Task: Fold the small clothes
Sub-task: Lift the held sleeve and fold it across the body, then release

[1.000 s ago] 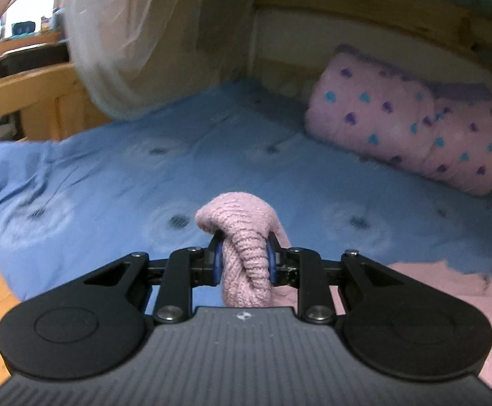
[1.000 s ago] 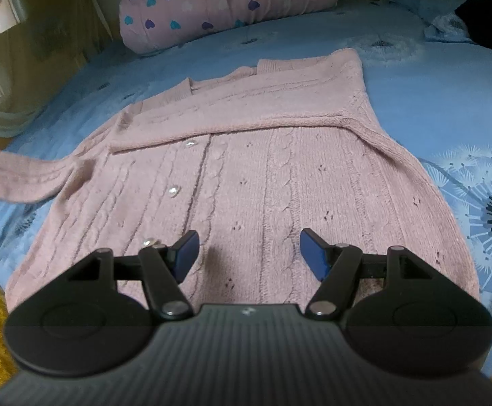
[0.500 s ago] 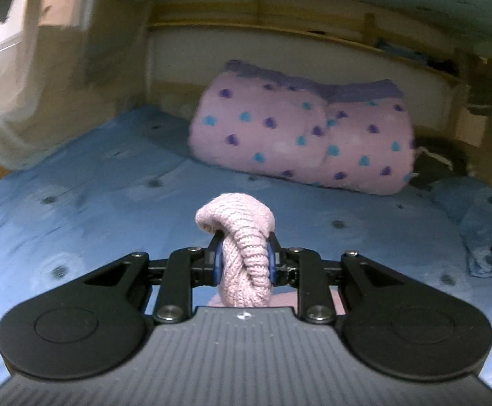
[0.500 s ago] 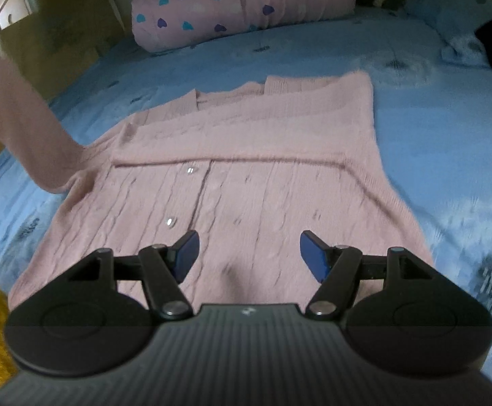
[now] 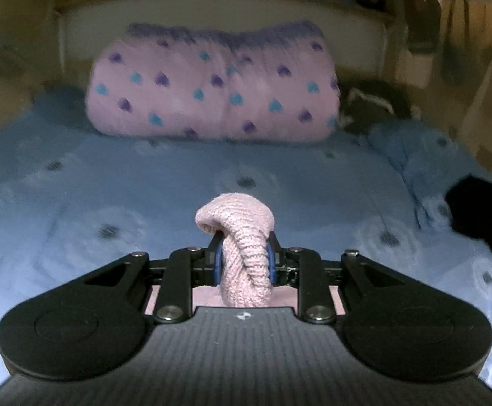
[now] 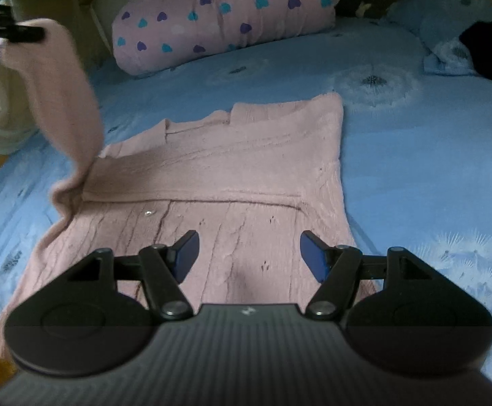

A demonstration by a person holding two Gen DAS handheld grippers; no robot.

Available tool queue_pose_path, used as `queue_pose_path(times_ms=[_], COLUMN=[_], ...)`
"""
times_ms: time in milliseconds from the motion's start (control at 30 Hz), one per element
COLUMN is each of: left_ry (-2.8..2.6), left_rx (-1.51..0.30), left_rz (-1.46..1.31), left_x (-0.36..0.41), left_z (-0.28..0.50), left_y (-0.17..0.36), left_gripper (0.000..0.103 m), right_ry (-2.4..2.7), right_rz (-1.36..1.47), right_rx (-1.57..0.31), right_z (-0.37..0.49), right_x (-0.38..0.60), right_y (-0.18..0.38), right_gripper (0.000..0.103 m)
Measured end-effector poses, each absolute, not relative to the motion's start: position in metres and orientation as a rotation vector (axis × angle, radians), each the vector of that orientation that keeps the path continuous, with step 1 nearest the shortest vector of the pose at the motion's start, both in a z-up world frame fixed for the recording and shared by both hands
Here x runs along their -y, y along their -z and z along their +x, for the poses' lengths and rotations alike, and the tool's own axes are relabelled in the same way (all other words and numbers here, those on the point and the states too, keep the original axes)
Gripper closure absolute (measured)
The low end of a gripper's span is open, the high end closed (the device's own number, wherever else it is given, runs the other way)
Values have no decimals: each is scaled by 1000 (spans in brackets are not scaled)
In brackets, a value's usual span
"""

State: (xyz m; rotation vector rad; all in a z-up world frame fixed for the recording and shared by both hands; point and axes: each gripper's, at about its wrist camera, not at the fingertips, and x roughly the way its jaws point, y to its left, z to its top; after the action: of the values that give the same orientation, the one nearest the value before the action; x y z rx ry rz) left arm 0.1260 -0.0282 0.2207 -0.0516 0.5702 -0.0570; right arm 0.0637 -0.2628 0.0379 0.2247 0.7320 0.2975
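The left gripper [image 5: 244, 264] pinches the pink sweater [image 6: 218, 182] sleeve [image 6: 66, 101] up high to fold it over; the right gripper [image 6: 249, 253] waits wide apart

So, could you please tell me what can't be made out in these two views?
- Left wrist: the cardigan body, hidden below the left gripper; only the pinched sleeve shows.
- Right wrist: the cardigan hem, covered by the right gripper housing.
- Right wrist: the left gripper's fingers, cut off by the left edge.
- Both: the black item, too dark and cropped to identify.
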Motion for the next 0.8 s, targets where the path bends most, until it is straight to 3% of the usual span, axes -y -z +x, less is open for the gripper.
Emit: queue_pose_path(times_ms=[533,567,733,800], left_ry=[112,110,135,143], left_rx=[-779,-785,-776,-755], left_rz=[108,115,150,170], left_x=[126,127,132,133], left_z=[199,200,196,191], left_y=[-88,-85,-83,-88], left_gripper=[73,71,39,33], right_ry=[-258,-256,-254,-251], right_rz=[202,194,187,189], right_rx=[-786,-785,-788,-789], right_z=[65,65,67,67], right_x=[271,270,269,269], right_y=[-23,-23,-23,-23], right_gripper=[35,35,35,35])
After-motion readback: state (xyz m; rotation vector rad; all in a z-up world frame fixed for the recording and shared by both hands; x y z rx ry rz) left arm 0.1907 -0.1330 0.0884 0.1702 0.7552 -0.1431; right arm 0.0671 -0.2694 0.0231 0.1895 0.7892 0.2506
